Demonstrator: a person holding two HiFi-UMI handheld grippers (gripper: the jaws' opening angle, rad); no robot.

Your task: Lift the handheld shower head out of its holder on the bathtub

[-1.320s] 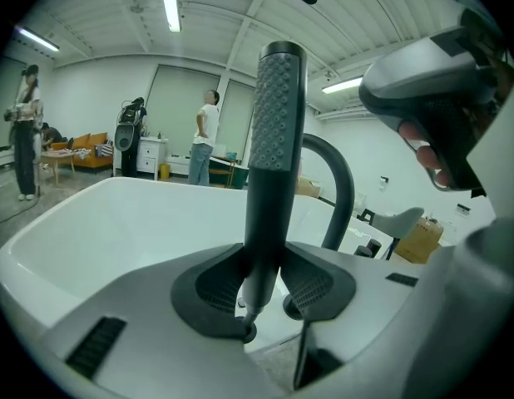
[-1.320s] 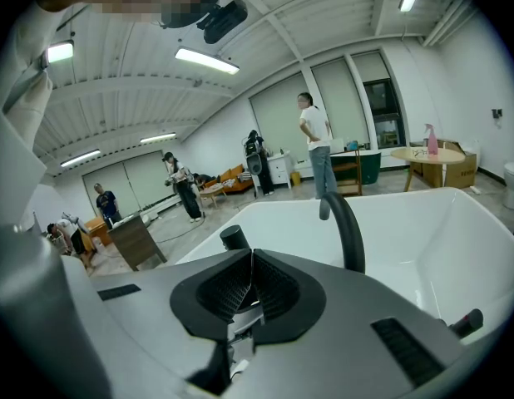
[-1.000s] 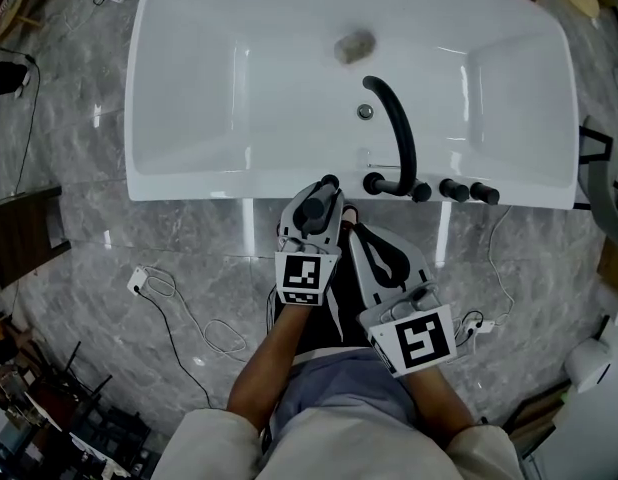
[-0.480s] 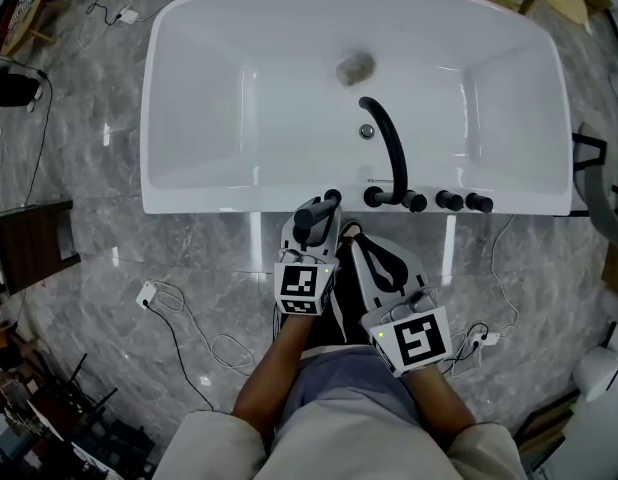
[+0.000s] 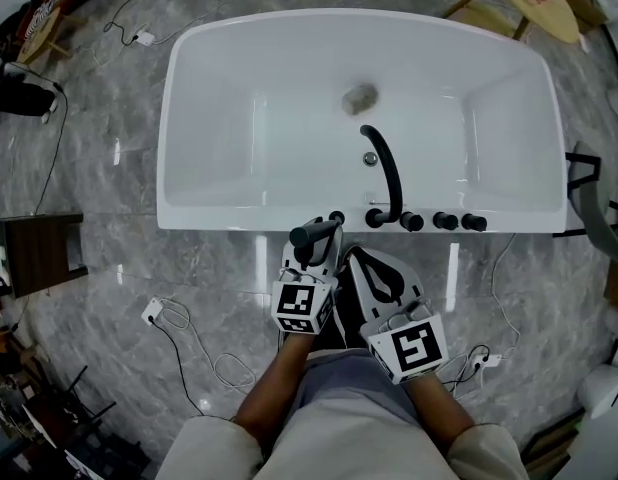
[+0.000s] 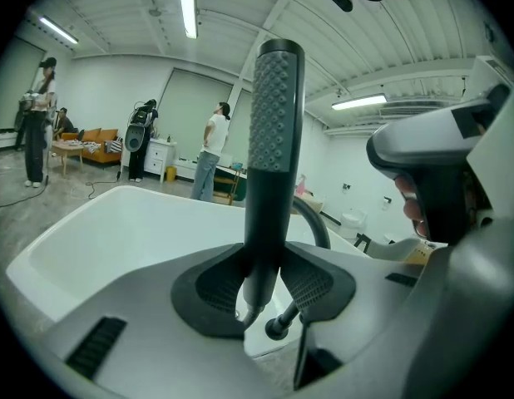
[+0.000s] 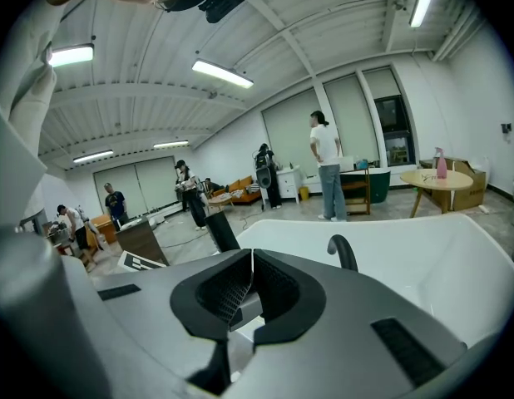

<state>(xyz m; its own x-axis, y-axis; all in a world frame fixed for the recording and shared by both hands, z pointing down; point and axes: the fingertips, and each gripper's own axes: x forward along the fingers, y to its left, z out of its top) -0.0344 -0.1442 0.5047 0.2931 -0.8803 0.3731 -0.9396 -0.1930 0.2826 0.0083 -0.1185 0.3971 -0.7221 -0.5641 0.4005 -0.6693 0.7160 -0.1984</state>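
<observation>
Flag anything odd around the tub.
A grey lump lies inside the tub near its far wall; I cannot tell what it is. Loose cables trail over the floor. The shower head is clamped in the left gripper, as the task wants.

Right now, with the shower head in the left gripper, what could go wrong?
1. The left gripper clamps the shower head only near its lower end, most of it standing above the fingers, so it might tip or slip.
2. The black spout stands close by on the bathtub; a sideways swing could hit it.
3. The right gripper is shut and empty, offering no backup.
</observation>
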